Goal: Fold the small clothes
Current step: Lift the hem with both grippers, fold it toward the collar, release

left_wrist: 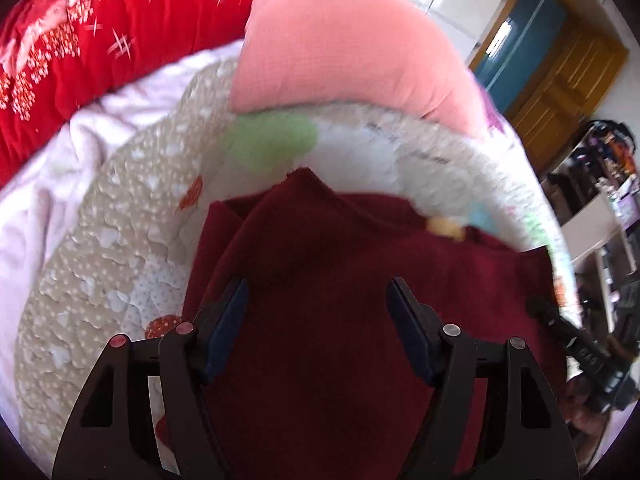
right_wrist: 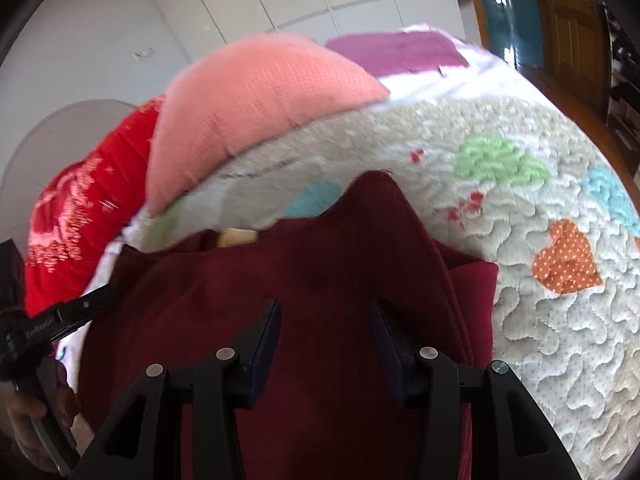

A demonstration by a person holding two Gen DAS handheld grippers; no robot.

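Observation:
A dark red garment (left_wrist: pixel 320 264) lies partly folded on a quilted patchwork bedspread (left_wrist: pixel 104 240); one flap is folded over and ends in a point at the far side. My left gripper (left_wrist: pixel 318 282) is open just above the garment, jaws wide apart with nothing between them. In the right wrist view the same garment (right_wrist: pixel 320 280) fills the near middle. My right gripper (right_wrist: pixel 324 306) is open above it and empty. The other gripper (right_wrist: pixel 60 320) shows at the left edge of that view, and at the right edge of the left wrist view (left_wrist: pixel 576 344).
A pink pillow (left_wrist: pixel 340 48) lies beyond the garment, with a red patterned quilt (left_wrist: pixel 80 48) at its left. A wooden door (left_wrist: pixel 560 76) and cluttered shelves (left_wrist: pixel 600 200) stand at the right. The bedspread (right_wrist: pixel 540 300) extends to the right.

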